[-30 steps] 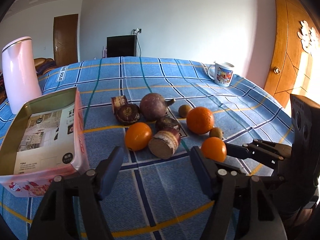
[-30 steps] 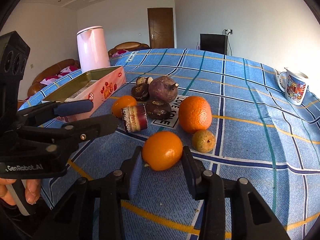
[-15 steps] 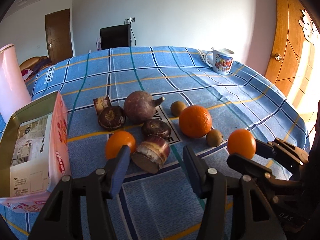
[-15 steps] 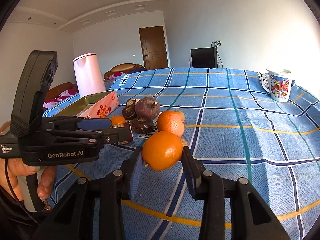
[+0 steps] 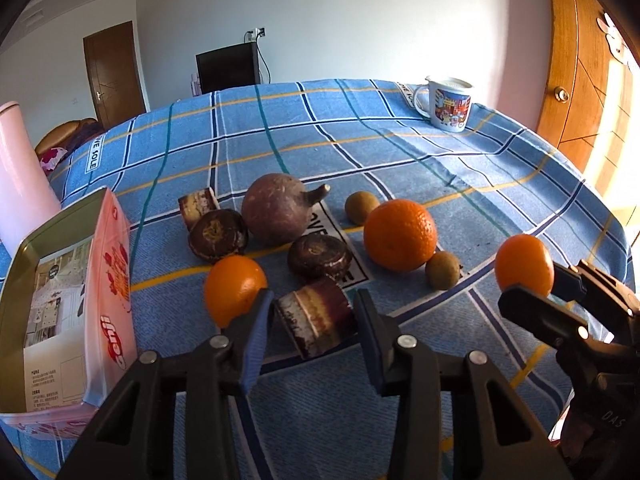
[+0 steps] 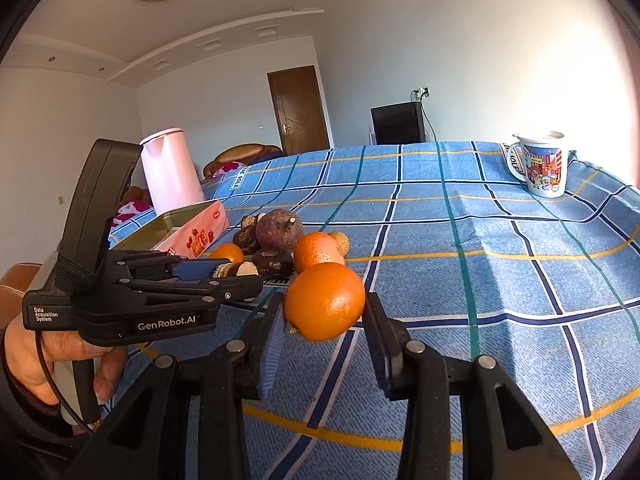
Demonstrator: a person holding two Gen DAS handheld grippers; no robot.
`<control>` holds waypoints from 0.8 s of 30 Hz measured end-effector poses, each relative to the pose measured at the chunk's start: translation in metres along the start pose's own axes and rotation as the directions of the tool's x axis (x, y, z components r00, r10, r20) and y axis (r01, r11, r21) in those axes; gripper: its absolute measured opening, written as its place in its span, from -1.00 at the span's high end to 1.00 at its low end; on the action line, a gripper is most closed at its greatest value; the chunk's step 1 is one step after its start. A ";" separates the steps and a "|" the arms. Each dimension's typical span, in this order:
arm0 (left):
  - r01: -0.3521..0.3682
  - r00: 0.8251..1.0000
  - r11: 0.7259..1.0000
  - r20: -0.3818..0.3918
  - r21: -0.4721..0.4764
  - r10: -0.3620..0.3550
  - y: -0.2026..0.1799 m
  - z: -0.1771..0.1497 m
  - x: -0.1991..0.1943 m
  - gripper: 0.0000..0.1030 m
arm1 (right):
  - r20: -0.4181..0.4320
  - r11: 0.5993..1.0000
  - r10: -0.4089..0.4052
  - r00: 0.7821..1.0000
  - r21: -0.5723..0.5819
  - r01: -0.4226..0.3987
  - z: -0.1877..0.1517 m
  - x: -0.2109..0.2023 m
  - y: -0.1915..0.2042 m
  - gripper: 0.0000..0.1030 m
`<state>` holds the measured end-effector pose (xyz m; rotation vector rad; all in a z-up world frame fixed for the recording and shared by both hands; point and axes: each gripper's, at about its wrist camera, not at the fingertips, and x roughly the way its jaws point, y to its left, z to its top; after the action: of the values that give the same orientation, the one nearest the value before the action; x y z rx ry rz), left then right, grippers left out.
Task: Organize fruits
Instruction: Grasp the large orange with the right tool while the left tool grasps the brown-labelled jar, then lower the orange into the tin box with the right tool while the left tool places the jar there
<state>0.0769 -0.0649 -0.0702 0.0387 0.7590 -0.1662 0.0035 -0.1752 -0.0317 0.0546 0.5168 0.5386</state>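
A: Orange mandarin (image 6: pixel 325 301) location?
B: Clamped in right gripper (image 6: pixel 324 320), raised above the tablecloth (image 6: pixel 500 248).
A: Left gripper (image 5: pixel 314 320)?
B: Jaws closing around the cut root piece (image 5: pixel 316 322) beside the pink tin (image 5: pixel 114 280); contact cannot be confirmed.

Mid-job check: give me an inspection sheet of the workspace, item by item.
Surface: table under a blue plaid cloth.
Job's things: open tin box at the left; large orange, small orange, two kiwis, round purple root, dark brown pieces clustered mid-table.
Clutter: printed mug, pink kettle.
Grippers: left gripper closing, pads not yet pressing the cut brown chunk between them; right gripper shut on an orange, lifted.
Cables: thin cord by the hand on the left gripper.
Surroundings: doors, dark cabinet, sofa.
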 end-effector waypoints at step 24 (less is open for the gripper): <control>-0.020 0.971 0.996 0.234 -0.091 0.041 0.044 -0.013 -0.057 0.17 | 0.067 0.995 0.051 0.996 -0.086 -0.045 0.027 0.003 0.034 0.21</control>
<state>0.0349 -0.0124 -0.0415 -0.0524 0.5272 -0.1051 0.0029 -0.1425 -0.0036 0.0049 0.4261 0.6027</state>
